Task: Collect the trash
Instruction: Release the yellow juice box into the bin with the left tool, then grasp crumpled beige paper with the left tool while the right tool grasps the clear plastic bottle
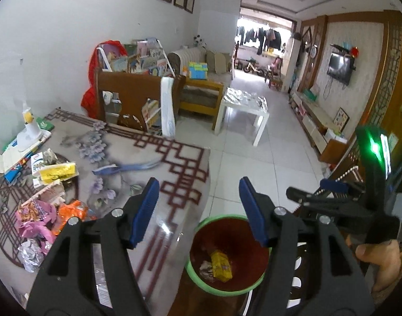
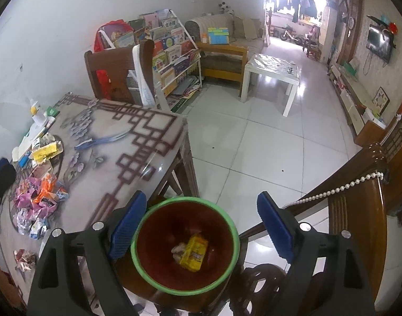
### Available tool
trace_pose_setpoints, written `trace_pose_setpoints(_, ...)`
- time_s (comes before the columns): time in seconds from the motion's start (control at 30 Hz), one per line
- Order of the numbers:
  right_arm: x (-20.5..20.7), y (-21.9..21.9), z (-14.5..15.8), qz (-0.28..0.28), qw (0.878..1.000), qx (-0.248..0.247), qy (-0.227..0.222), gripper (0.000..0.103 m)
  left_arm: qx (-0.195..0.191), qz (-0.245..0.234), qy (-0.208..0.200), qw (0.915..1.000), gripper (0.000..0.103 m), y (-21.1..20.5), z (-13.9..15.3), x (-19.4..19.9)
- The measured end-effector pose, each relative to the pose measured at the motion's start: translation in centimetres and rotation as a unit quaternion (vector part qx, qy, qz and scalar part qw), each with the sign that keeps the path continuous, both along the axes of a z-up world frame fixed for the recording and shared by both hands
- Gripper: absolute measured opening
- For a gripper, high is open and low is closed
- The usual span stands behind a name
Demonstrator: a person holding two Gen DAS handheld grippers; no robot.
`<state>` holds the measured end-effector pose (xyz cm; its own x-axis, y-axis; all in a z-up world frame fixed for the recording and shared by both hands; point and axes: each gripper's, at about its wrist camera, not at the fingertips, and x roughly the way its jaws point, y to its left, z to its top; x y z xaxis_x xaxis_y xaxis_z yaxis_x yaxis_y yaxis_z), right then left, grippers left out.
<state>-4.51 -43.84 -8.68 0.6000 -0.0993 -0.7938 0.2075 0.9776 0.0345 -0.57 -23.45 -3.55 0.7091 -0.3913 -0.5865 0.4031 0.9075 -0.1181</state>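
Observation:
A red bin with a green rim stands beside the table's near corner. In it lie a yellow wrapper and a crumpled paper. My left gripper hangs open above the bin's far rim, nothing between its blue pads. My right gripper is open wide over the bin, also empty. A pile of trash, pink, orange and foil wrappers with yellow packets, lies on the patterned table to the left. The left gripper shows at the far left edge.
A brown chair stands behind the table, with a bookshelf past it. A white side table sits on the tiled floor. A wooden chair frame with a bead string rises at the right.

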Motion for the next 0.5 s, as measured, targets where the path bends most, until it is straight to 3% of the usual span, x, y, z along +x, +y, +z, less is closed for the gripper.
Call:
trace_pose_setpoints(0.3, 0.6, 5.3, 0.5, 0.030, 1.000, 0.009, 0.001, 0.086, -0.013, 0.018, 0.018, 0.9996, 0.064, 4.5, -0.4, 0.2)
trace_pose_setpoints(0.5, 1.3, 11.0, -1.5, 0.070, 0.997, 0.028, 0.031, 0.087, 0.004, 0.053, 0.043, 0.9977, 0.065, 10.6, -2.4, -0.4)
